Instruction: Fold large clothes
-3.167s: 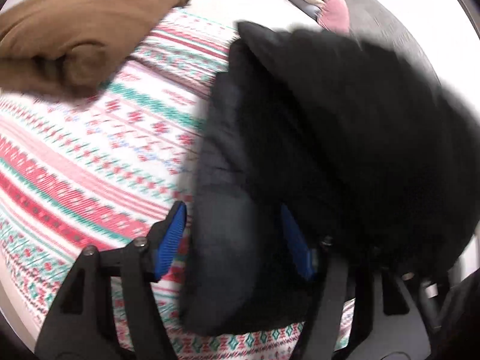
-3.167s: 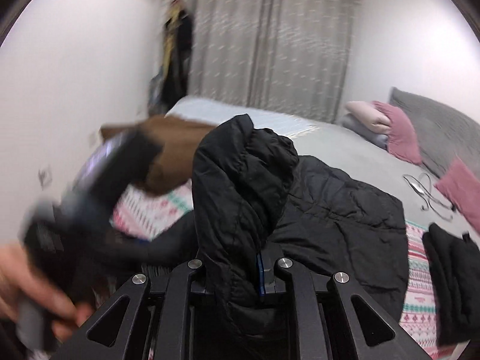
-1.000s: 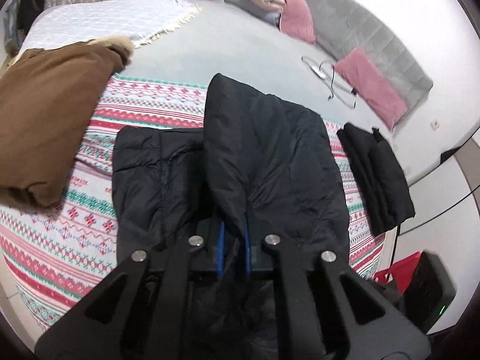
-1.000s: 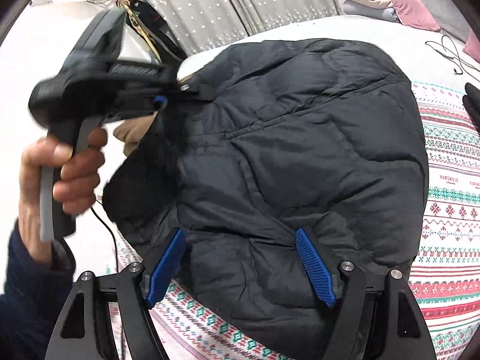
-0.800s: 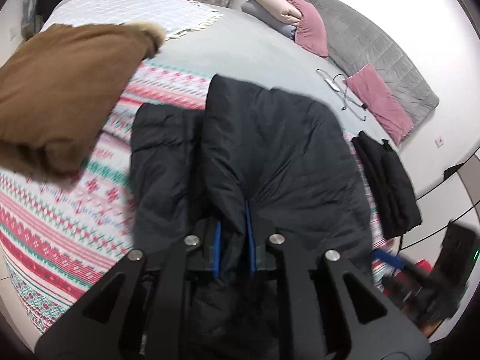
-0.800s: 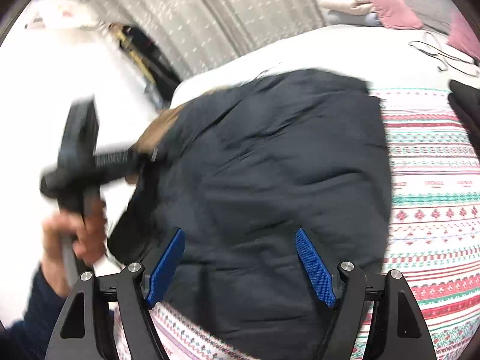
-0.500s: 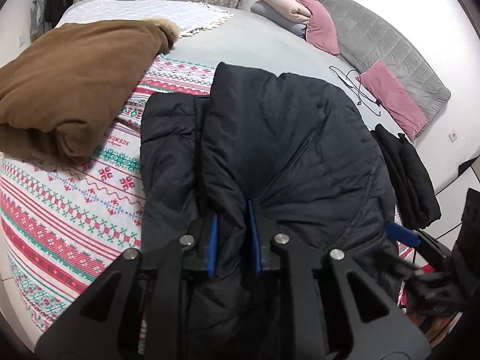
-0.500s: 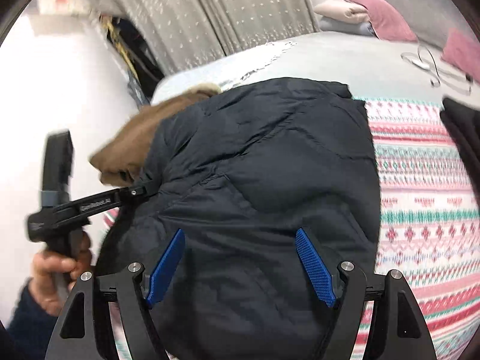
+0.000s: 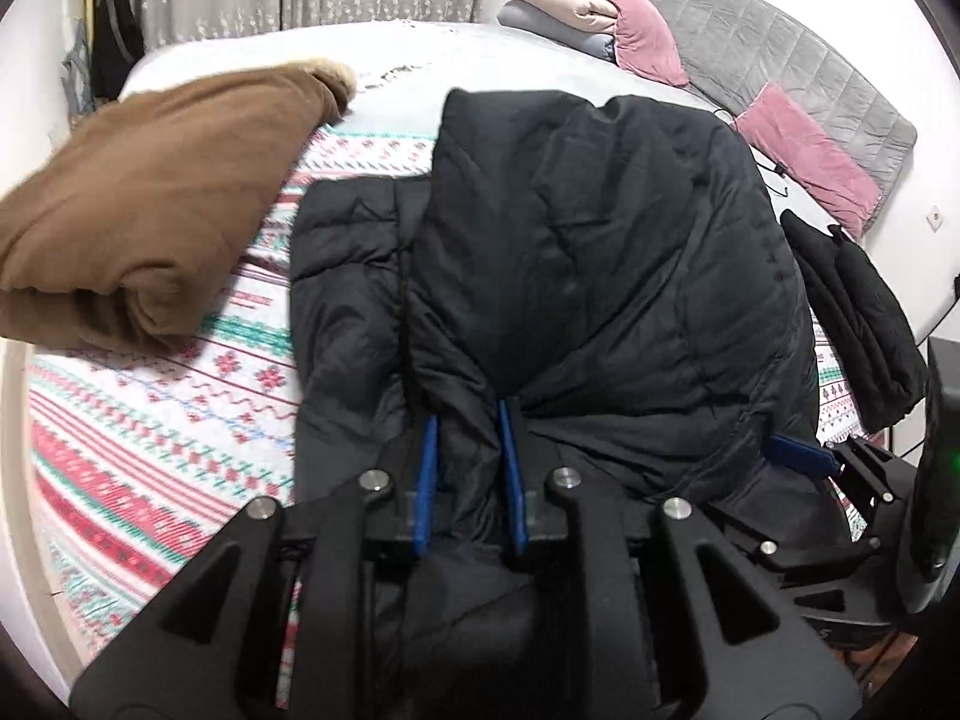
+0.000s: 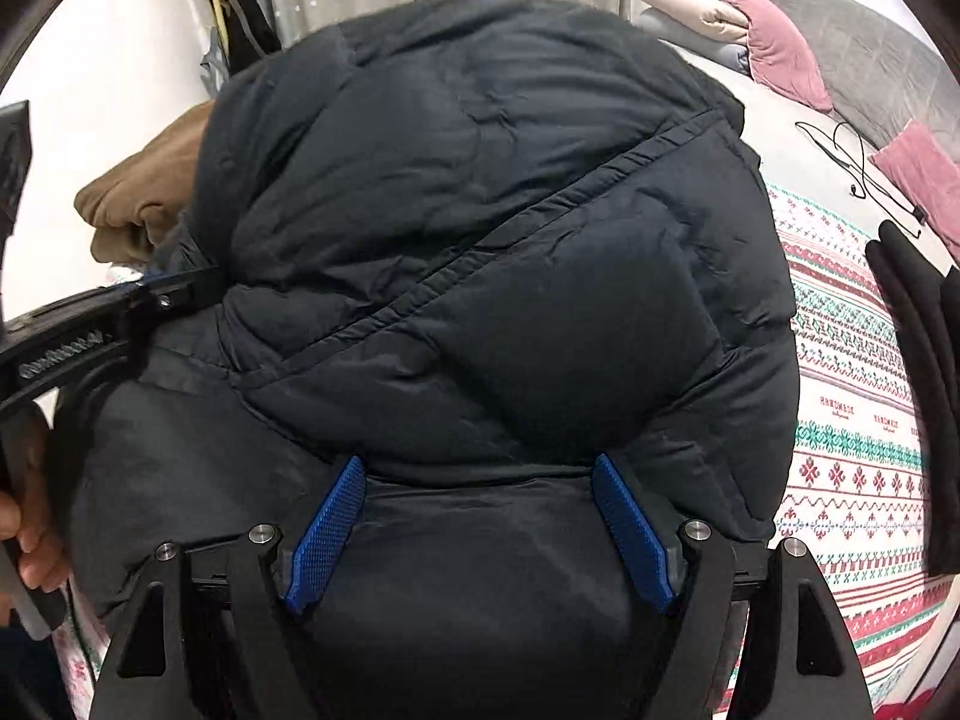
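A black puffer jacket point(image 9: 600, 252) lies folded over itself on the patterned blanket point(image 9: 180, 408) of a bed. My left gripper point(image 9: 466, 414) has a gathered fold of the jacket's near edge between its blue pads, and its jaws are opening; puckers still run from the right pad. It shows at the left edge of the right wrist view as the left gripper point(image 10: 168, 288), a hand point(image 10: 30, 540) around its handle. My right gripper point(image 10: 478, 462) is open wide just over the jacket point(image 10: 480, 210), its pads astride a puffy panel without pinching it. In the left wrist view the right gripper point(image 9: 798, 456) sits at the jacket's right edge.
A folded brown garment point(image 9: 150, 180) lies left of the jacket. A folded black garment point(image 9: 858, 312) lies to the right, near the bed's edge. Pink pillows point(image 9: 804, 156) and a grey quilt point(image 9: 780, 48) lie at the back. A black cable point(image 10: 852, 156) rests on the grey sheet.
The left gripper has sunk toward the bed with the jacket fold, and its pads have spread slightly. The right gripper has come in low over the jacket, which now fills its view.
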### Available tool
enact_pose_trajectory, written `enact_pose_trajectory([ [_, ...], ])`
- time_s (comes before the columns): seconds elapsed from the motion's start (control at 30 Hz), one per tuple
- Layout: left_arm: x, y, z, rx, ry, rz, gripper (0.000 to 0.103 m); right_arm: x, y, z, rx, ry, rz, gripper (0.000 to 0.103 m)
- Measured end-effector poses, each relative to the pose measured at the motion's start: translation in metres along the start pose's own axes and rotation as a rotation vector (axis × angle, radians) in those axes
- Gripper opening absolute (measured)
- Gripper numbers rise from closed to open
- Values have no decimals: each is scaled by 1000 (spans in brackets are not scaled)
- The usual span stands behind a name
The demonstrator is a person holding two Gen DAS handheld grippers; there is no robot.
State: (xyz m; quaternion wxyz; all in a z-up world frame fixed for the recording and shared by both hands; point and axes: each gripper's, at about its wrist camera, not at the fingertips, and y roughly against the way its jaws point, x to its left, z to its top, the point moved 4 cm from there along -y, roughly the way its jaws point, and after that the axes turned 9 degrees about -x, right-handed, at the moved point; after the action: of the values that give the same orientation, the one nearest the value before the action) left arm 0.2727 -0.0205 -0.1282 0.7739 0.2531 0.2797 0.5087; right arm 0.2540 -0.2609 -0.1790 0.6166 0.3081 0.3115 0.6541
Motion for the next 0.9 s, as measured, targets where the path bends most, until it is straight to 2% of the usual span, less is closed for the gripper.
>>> enact_pose_trajectory([
  [0.03,-3,8,2,-14,-17,19,24,0,-1,0,-1,-1,-2,79],
  [0.13,-13,35,9,-77,-49,36,36,5,-3,1,-4,0,-3,79],
  [0.2,-20,50,14,-124,-62,16,47,3,-3,0,-3,-1,-5,80],
  [0.27,-28,59,16,-151,-82,-5,53,5,-1,-1,-3,-4,-10,80],
  [0.33,-34,50,13,-123,-114,-6,54,5,0,0,-1,-6,-15,80],
  [0.4,-29,28,4,-48,-125,30,54,6,0,0,6,-9,-18,80],
  [0.47,-16,4,-1,18,-91,63,54,7,2,1,15,-10,-14,80],
  [0.53,2,-7,-3,30,-14,35,55,2,3,2,32,-23,12,80],
  [0.6,8,-9,-5,32,21,21,55,-4,8,9,46,-35,46,80],
  [0.67,6,-8,-6,24,-7,32,55,-12,19,19,43,-68,98,80],
  [0.77,0,-8,-9,13,-39,44,55,-35,48,62,-78,-146,174,80],
  [0.83,-1,-9,-10,13,-36,38,55,-50,47,90,-104,-198,190,80],
  [0.9,0,-12,-9,15,-25,27,55,-58,30,118,-95,-209,184,80],
])
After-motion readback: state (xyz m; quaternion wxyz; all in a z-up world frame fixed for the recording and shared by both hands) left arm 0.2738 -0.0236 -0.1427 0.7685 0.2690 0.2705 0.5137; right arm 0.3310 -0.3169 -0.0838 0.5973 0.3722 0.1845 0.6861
